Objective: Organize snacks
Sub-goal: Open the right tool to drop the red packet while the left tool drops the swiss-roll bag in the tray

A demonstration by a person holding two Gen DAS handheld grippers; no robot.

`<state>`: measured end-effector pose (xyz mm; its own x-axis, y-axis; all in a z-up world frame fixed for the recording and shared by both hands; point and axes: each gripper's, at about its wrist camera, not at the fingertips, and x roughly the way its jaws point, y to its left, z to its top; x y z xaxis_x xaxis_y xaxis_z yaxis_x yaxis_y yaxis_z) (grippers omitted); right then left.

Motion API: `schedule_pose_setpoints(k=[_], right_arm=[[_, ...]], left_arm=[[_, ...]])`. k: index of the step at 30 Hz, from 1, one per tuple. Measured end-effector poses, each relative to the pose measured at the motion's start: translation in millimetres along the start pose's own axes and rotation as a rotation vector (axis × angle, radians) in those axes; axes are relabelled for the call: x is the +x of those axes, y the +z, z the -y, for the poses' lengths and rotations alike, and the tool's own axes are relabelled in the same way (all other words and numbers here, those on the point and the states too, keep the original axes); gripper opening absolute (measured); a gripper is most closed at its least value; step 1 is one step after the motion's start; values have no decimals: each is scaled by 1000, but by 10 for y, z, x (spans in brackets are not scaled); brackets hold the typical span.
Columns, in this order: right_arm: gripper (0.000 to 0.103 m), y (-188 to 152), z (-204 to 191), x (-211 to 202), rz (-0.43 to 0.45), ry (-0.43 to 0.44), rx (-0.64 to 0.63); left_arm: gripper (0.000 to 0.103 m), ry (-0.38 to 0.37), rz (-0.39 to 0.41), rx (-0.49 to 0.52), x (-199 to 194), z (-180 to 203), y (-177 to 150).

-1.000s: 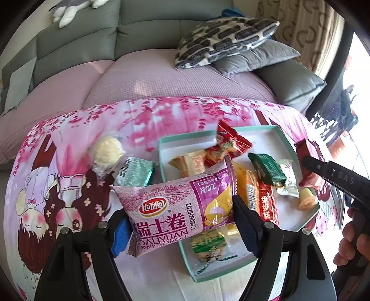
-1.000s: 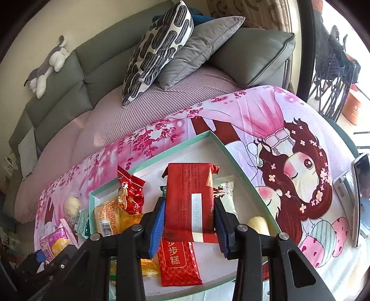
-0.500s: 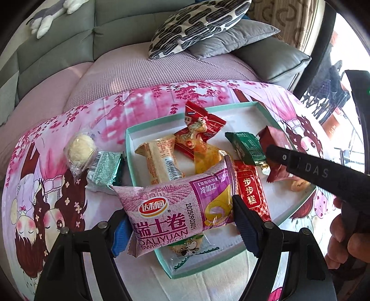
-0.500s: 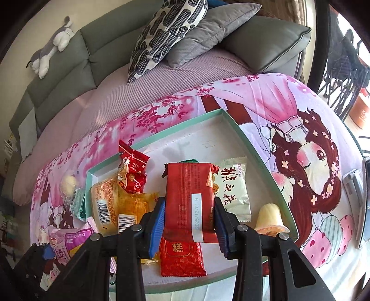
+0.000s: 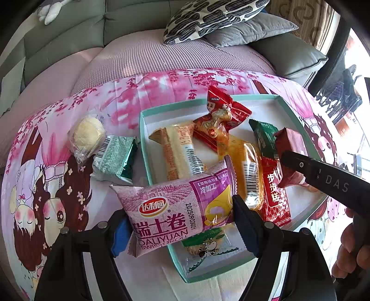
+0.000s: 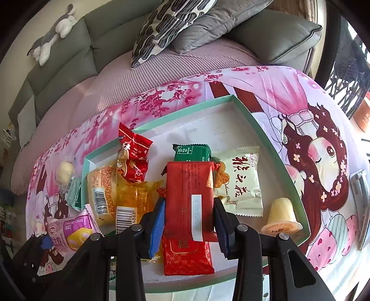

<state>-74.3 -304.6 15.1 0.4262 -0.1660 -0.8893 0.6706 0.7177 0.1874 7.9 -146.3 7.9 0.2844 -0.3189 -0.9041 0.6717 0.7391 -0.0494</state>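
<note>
My left gripper [image 5: 179, 220] is shut on a purple Swiss roll packet [image 5: 178, 206], held over the near left edge of the teal tray [image 5: 142, 139]. My right gripper [image 6: 189, 220] is shut on a red snack packet [image 6: 188, 196], held above the tray [image 6: 266, 136]; the packet also shows in the left wrist view [image 5: 289, 148]. The tray holds several snacks: a red candy bag [image 5: 219, 120], a beige bar [image 5: 178, 150], an orange packet [image 5: 247, 171], a green packet [image 6: 192, 152], a white packet [image 6: 242, 183] and a jelly cup [image 6: 281, 215].
A round pale pastry [image 5: 86, 134] and a green foil packet [image 5: 114, 157] lie on the pink printed cloth [image 5: 161, 92] left of the tray. A grey sofa with cushions [image 5: 219, 14] stands behind. A silver object [image 6: 360, 192] lies at the cloth's right edge.
Both grippers have moved over the tray with their packets still held. The right gripper's red packet now sits lower, nearer the tray's middle; the left view has shifted right.
</note>
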Motion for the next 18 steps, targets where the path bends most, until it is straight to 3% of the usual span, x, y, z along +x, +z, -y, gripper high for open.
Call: schedule_pose_setpoints(k=[8, 12, 18], right_arm=[[45, -8, -26, 44, -26, -8, -2], [66, -5, 4, 46, -26, -22, 19], [72, -2, 14, 75, -37, -41, 26]], left_arm=[[80, -9, -18, 28, 26, 78, -8], [80, -9, -27, 41, 43, 100, -7], [82, 8, -30, 76, 64, 165, -7]])
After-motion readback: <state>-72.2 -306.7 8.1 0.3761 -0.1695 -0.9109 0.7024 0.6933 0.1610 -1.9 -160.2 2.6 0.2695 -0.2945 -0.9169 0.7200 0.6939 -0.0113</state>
